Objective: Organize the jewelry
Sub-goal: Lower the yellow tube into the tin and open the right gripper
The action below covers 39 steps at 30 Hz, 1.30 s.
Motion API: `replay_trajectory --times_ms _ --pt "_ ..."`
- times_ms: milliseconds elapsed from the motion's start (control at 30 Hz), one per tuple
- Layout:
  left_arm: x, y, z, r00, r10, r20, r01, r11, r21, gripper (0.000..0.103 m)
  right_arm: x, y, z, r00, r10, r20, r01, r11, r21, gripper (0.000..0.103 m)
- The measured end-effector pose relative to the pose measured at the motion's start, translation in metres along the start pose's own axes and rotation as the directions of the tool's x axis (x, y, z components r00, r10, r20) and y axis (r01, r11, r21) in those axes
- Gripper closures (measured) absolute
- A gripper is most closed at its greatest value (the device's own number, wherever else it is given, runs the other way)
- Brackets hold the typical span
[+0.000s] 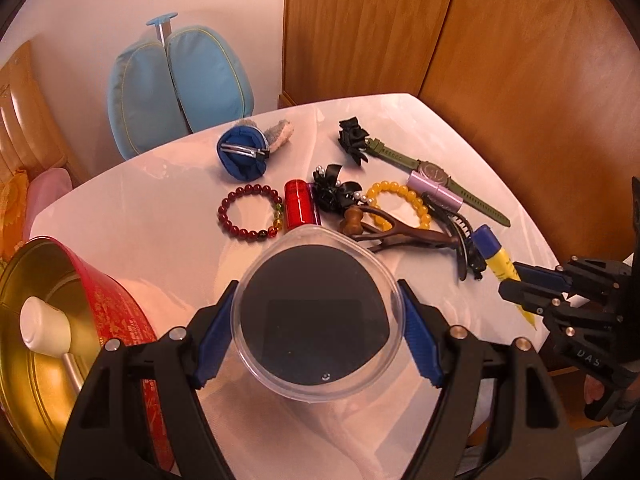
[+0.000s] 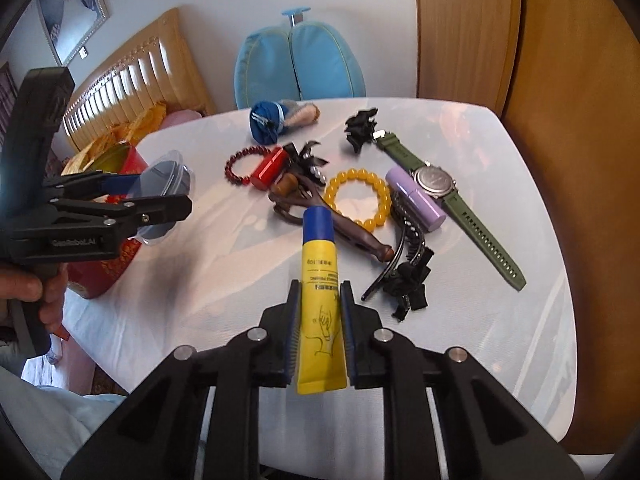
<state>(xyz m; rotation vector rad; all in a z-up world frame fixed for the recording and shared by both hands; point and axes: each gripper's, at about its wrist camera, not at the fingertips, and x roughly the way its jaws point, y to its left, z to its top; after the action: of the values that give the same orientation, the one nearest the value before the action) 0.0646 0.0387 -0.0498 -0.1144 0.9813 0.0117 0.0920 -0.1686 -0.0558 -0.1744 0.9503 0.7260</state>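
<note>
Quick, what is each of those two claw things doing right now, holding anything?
Left gripper: closed on a round clear plastic container with a dark bottom.
Right gripper: closed on the yellow tube with the blue cap.

Red tin (image 1: 120, 320) cut by the left frame edge and partly behind the left gripper (image 1: 320, 320) – its gold pattern too blurred to read. Yellow tube (image 1: 505, 276) half hidden by the right gripper (image 1: 516, 284) in the left wrist view; its print (image 2: 320, 276) too small to read. Wall picture (image 2: 68, 4) cut off at top – content unclear.
</note>
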Motion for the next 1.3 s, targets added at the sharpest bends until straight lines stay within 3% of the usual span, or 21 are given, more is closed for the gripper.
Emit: replay_trajectory --times_ms 200,400,567,700,900,1000,1200,1300 --pt "-0.064 0.022 -0.021 0.994 0.102 0.035 -0.099 0.993 -0.071 0.029 -0.02 0.016 -0.002 0.992 0.116 0.046 -0.116 0.993 -0.001 0.083" --pt "-0.117 0.078 -0.055 0.977 0.207 0.055 -0.195 0.966 -0.17 0.029 -0.035 0.071 0.01 0.975 0.204 0.083 -0.197 0.976 -0.094 0.083" --pt "-0.135 0.133 -0.067 0.971 0.216 0.101 -0.19 0.956 -0.223 0.029 -0.042 0.125 0.033 0.972 0.201 0.125 -0.183 0.973 -0.143 0.083" --pt "-0.136 0.179 -0.07 0.974 0.182 0.134 -0.155 0.969 -0.191 0.029 -0.027 0.185 0.053 0.972 0.182 0.149 -0.157 0.973 -0.168 0.083" --pt "-0.145 0.246 -0.084 0.973 0.176 0.152 -0.167 0.983 -0.075 0.029 0.028 0.282 0.068 0.982 0.177 0.062 -0.163 0.97 -0.181 0.083" --pt "-0.148 0.275 -0.093 0.983 0.125 0.135 -0.114 0.989 -0.09 0.029 0.058 0.312 0.072 0.987 0.161 -0.012 -0.161 0.969 -0.188 0.083" --pt "-0.141 0.297 -0.105 0.988 0.079 0.131 -0.066 0.993 -0.098 0.029 0.126 0.332 0.084 0.984 0.069 -0.166 -0.107 0.966 -0.236 0.083" --pt "-0.137 0.302 -0.111 0.991 0.05 0.121 -0.028 0.983 -0.179 0.029 0.157 0.333 0.088 0.97 0.031 -0.239 -0.091 0.966 -0.244 0.083"
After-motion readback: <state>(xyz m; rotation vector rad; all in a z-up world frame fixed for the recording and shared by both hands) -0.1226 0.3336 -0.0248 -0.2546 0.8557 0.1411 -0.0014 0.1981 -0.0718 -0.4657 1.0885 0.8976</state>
